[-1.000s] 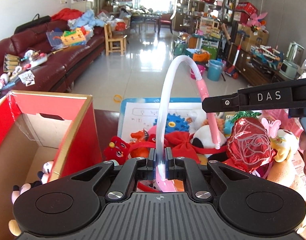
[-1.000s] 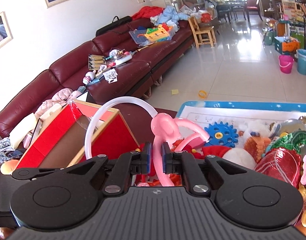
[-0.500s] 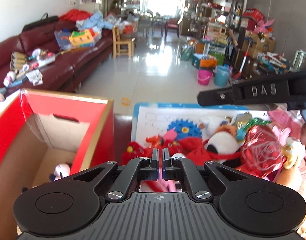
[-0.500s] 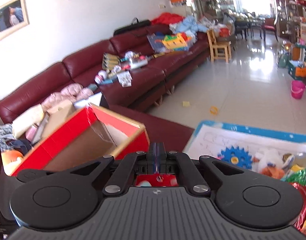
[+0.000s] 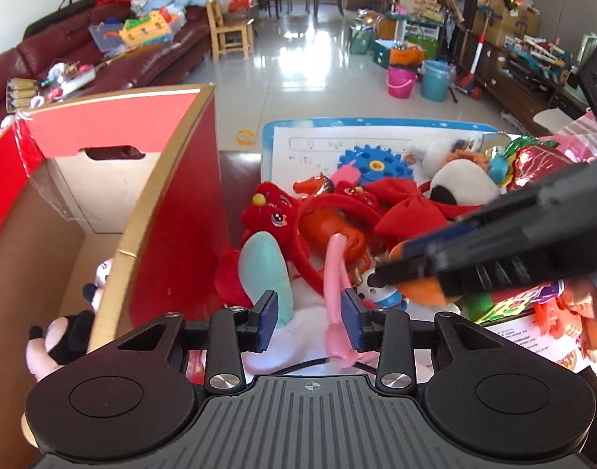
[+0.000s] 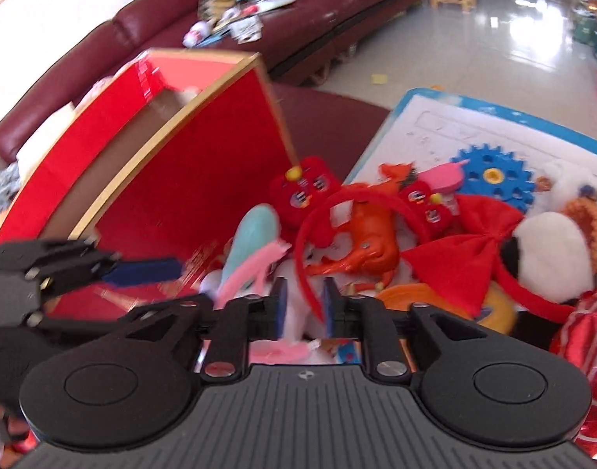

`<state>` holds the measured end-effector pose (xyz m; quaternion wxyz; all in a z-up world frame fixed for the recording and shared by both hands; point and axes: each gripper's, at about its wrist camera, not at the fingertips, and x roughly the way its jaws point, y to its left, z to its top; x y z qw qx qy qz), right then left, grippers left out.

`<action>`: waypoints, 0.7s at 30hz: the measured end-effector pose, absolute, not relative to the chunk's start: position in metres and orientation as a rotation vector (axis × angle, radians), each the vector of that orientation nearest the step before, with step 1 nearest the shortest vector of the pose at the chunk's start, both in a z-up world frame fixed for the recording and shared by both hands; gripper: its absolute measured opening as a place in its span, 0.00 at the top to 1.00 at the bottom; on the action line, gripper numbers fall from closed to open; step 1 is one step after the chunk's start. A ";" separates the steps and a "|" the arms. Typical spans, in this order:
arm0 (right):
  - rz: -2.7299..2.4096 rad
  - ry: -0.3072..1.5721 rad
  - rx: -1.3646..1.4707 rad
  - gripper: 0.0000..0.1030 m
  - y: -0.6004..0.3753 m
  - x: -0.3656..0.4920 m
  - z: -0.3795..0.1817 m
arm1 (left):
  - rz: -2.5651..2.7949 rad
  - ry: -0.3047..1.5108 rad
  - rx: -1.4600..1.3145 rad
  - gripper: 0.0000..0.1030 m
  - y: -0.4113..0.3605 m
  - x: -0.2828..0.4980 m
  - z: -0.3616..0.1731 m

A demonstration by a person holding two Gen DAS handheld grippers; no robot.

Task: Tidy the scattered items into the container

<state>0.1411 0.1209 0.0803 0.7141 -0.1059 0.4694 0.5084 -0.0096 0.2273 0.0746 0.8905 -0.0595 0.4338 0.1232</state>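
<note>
Living room, sofa behind; red box (image 5: 173,195) left of toy pile (image 5: 376,211). Both grippers dropped to the pile beside the box. Left gripper (image 5: 310,314) and right gripper (image 6: 301,308) fingers just spread, pinching nothing; pink balloon (image 5: 335,273) loose between the left's, not boxed.

The right gripper (image 5: 380,279) is blurred, hiding toys behind it.
</note>
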 end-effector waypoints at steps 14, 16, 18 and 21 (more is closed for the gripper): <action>1.147 1.041 -0.307 0.60 0.128 0.132 0.065 | 0.233 0.996 -0.154 0.73 0.233 0.001 0.044; 1.147 1.041 -0.305 0.61 0.139 0.138 0.060 | 0.230 0.996 -0.153 0.72 0.231 0.001 0.043; 1.154 1.042 -0.309 0.61 0.144 0.139 0.061 | 0.228 0.996 -0.151 0.70 0.231 0.002 0.043; 1.188 1.025 -0.277 0.61 0.142 0.139 0.069 | 0.211 0.997 -0.153 0.66 0.230 0.002 0.041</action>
